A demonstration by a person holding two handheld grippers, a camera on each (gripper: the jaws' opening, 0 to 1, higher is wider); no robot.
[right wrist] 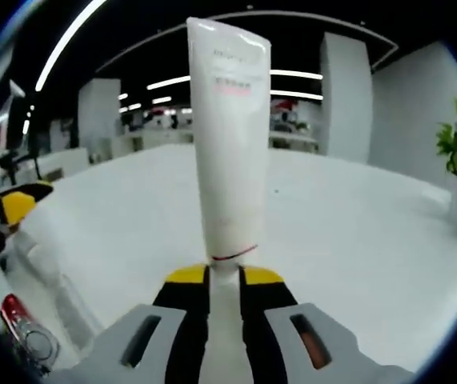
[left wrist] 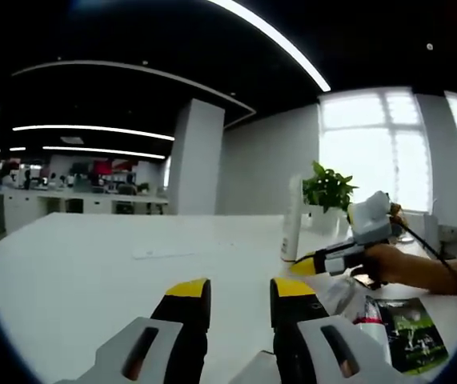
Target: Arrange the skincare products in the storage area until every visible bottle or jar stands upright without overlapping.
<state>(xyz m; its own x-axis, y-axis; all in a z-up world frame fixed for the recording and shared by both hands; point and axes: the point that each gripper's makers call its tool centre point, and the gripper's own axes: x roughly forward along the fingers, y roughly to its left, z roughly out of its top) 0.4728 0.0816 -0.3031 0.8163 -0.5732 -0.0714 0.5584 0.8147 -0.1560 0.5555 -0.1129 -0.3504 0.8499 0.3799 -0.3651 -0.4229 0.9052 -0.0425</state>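
A: Where's the white tube (right wrist: 228, 144) right now?

B: In the right gripper view it stands tall between the right gripper (right wrist: 225, 280)'s yellow-tipped fingers (right wrist: 186, 276), which pinch it at the cap end, crimped end up. The left gripper view shows the same tube (left wrist: 292, 228) over the white bench (left wrist: 92, 272), near the potted plant (left wrist: 328, 190), with the right gripper (left wrist: 308, 264) reaching in and a hand (left wrist: 384, 260) behind it.

A: And the left gripper (left wrist: 240, 292)?

B: Its fingers are spread with nothing between them, just the bare bench ahead.

A: So how should the step go?

B: I'd judge it's a set-down. Keep the tube plumb, lower it until the cap sits flat on a bare patch of bench, well apart from the packets (left wrist: 396, 328) lying at the near right edge. Release slowly, since a tall tube on a small cap looks likely to tip. The free left gripper could steady it if it wobbles.

A: Any writing you can read?

B: There's faint grey print and a pinkish line near the top of the tube, and a thin red line low down, but it's too small and blurred to read. The dark green packet carries print too, also illegible. No brand can be made out.
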